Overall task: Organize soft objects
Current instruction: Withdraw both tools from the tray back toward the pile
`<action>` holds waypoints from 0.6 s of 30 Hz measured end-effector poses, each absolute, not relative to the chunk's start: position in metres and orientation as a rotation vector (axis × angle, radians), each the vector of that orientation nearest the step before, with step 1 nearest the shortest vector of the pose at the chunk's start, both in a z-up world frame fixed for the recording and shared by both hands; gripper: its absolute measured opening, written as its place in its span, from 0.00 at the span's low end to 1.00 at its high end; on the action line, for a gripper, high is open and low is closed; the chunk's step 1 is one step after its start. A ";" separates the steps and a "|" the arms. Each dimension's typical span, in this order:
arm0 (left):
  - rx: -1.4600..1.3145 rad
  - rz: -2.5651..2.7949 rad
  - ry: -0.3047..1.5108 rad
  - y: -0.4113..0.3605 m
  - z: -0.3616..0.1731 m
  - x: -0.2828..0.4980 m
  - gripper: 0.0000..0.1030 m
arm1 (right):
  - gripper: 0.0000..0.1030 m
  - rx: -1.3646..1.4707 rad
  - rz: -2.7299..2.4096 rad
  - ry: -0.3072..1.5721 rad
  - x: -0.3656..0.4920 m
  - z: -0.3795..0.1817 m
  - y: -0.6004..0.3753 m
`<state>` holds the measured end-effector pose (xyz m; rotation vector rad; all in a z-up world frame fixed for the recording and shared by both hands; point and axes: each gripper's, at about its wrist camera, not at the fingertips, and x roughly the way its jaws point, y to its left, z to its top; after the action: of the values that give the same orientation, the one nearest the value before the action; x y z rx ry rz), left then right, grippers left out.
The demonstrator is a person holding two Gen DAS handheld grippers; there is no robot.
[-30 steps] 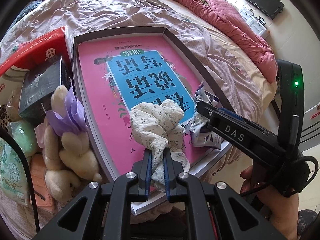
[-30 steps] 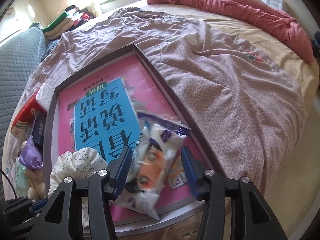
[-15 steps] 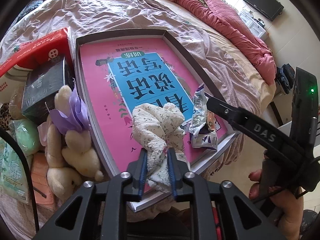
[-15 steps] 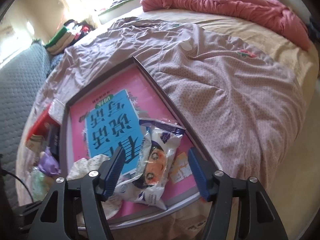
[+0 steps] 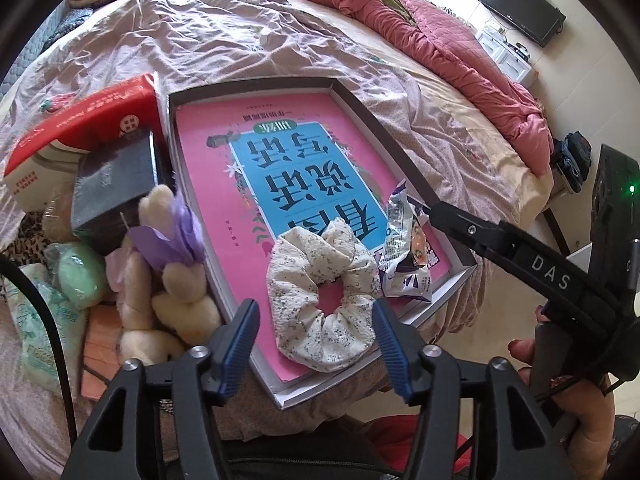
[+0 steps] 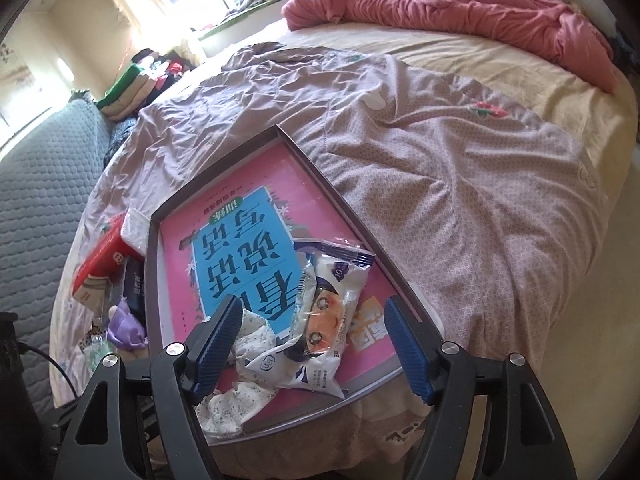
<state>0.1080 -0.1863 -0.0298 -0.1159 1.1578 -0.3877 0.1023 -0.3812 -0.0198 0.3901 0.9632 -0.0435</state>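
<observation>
Left wrist view: my left gripper [image 5: 314, 334] has its fingers wide apart, they've just been opening, and the scrunchie [image 5: 322, 294] sits between them untouched, lying flat on the pink book [image 5: 224, 208] at the lower middle of the frame. That book fills a grey tray [image 5: 404, 148] on the bed [image 5: 240, 40]. Just right of the scrunchie is the snack packet [image 5: 406, 256], its edge touching it. My right hand [image 5: 576, 412] shows at the lower right, on its gripper's handle. Left of the tray there's a pile: plush toy [image 5: 160, 300], red box [image 5: 80, 132], dark box [image 5: 114, 182].

Right wrist view: my right gripper [image 6: 312, 346] also has its fingers spread wide, just been opening, with the packet [image 6: 328, 320] lying loose between them, lower middle of the frame, partly over the scrunchie [image 6: 240, 384].
</observation>
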 end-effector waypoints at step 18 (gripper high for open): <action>-0.129 -0.237 1.056 -0.133 0.022 0.086 0.74 | 0.77 0.335 0.068 0.876 0.086 0.037 -0.334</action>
<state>0.0860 -0.1331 0.0222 -0.1288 1.0562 -0.2372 0.0862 -0.3345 0.0370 0.3351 0.8761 0.0677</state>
